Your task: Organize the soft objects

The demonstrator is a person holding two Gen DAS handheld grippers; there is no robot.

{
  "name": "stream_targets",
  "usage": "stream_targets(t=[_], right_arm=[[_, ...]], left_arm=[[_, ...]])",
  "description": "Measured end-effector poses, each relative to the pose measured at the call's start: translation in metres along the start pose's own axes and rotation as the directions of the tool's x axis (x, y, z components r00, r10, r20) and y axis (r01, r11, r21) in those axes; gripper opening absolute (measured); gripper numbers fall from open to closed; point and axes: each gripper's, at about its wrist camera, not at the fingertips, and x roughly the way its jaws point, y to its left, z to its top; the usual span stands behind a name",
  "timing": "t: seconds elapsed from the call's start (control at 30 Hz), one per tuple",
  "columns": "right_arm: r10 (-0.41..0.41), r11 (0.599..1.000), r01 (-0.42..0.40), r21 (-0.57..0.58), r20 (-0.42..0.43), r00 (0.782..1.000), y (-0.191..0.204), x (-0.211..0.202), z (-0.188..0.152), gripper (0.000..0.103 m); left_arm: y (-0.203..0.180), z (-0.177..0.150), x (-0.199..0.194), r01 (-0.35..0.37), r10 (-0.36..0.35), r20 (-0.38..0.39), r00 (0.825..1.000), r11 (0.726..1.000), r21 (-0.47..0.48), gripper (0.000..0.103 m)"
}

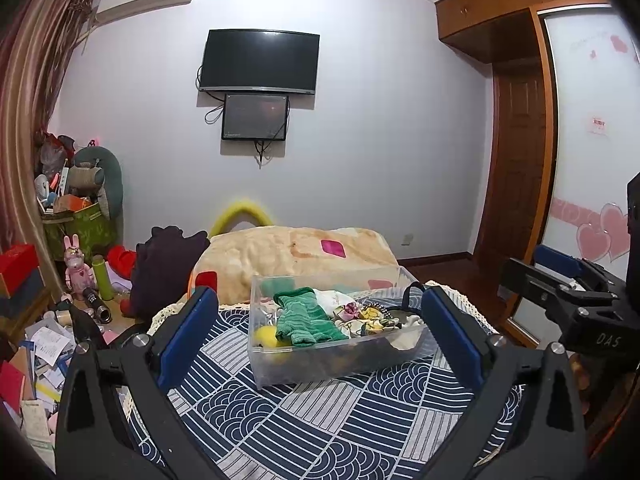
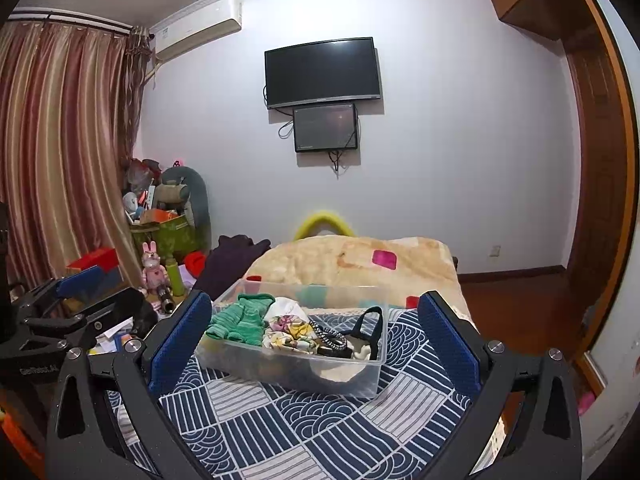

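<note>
A clear plastic bin [image 1: 280, 376] [image 2: 360, 384] stands on the blue patterned cloth [image 1: 320, 432] [image 2: 280, 432]. In it lie a green knit piece [image 1: 306, 318] [image 2: 240, 322], a floral fabric piece [image 1: 360, 318] [image 2: 290, 334], a yellow soft ball [image 1: 266, 336], a black strap [image 2: 370, 330] and a beaded band [image 2: 328, 334]. My left gripper [image 1: 320, 320] is open and empty, held in front of the bin. My right gripper [image 2: 316, 328] is open and empty, also in front of the bin. Each gripper shows at the edge of the other's view [image 1: 568, 284] [image 2: 80, 292].
A beige blanket [image 1: 296, 252] [image 2: 352, 260] lies behind the bin with a dark garment [image 1: 164, 264] at its left. Clutter, a green bag [image 1: 80, 228] and toys stand at the left by the curtain. A wooden wardrobe [image 1: 520, 160] and floor are at the right.
</note>
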Motion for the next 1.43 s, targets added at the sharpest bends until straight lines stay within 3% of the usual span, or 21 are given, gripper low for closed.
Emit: stream_targets(t=[1.43], right_arm=[[0.009, 1.0, -0.009, 0.011, -0.012, 1.0, 0.0045, 0.0001, -0.0027, 0.103]], left_arm=[[-0.0029, -0.0006, -0.0011, 0.007, -0.007, 0.003, 1.0, 1.0, 0.015, 0.103]])
